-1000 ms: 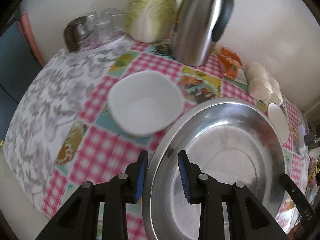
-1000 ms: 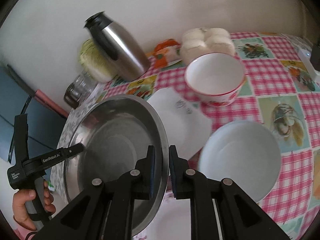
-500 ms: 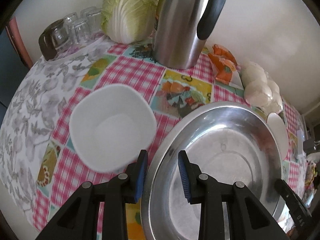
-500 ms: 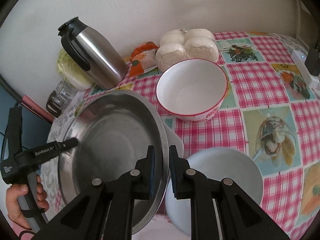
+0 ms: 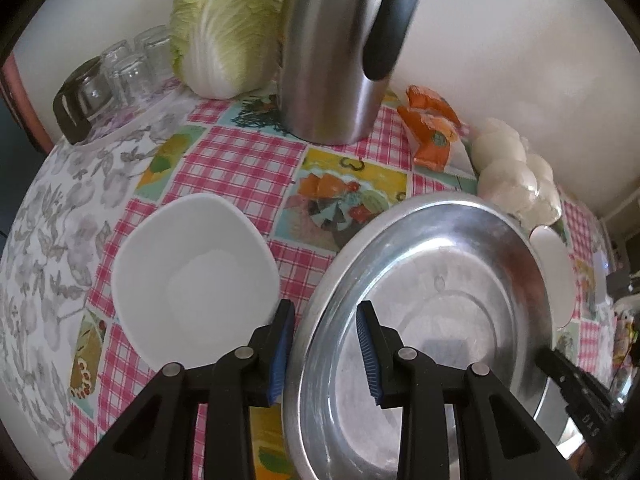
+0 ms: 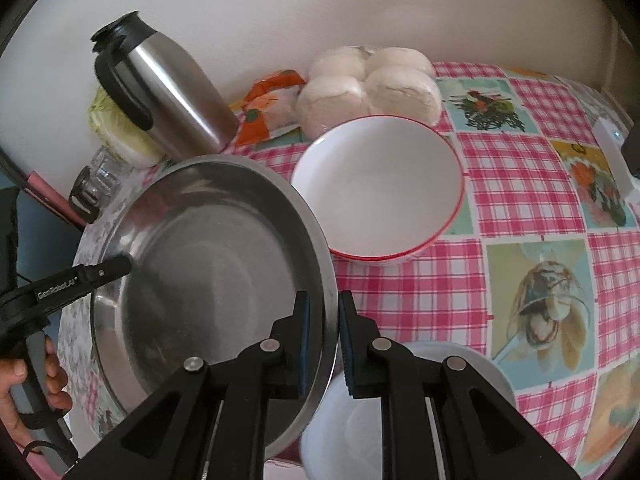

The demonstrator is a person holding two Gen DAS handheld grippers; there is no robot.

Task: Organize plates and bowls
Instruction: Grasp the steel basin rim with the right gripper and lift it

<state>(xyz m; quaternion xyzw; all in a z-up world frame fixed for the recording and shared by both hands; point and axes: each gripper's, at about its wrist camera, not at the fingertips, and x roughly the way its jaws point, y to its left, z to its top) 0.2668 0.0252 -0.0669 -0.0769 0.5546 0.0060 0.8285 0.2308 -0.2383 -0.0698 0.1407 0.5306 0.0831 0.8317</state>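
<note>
Two claws carry the steel basin (image 5: 432,320) by opposite rims, the left claw (image 5: 325,344) seemingly gripping it beside the square white bowl (image 5: 192,276), the right claw (image 6: 323,344) clamped tight, so lowering it level onto the worktop (image 6: 520,184) probably comes next.

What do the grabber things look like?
Both grippers, left and right, are black, with triangle cut-outs, silver round pins and ridged blue pads inside the jaws. In the right wrist view, the left one carries white lettering, and a hand wraps its grey handle, with a thin black cable below.
</note>
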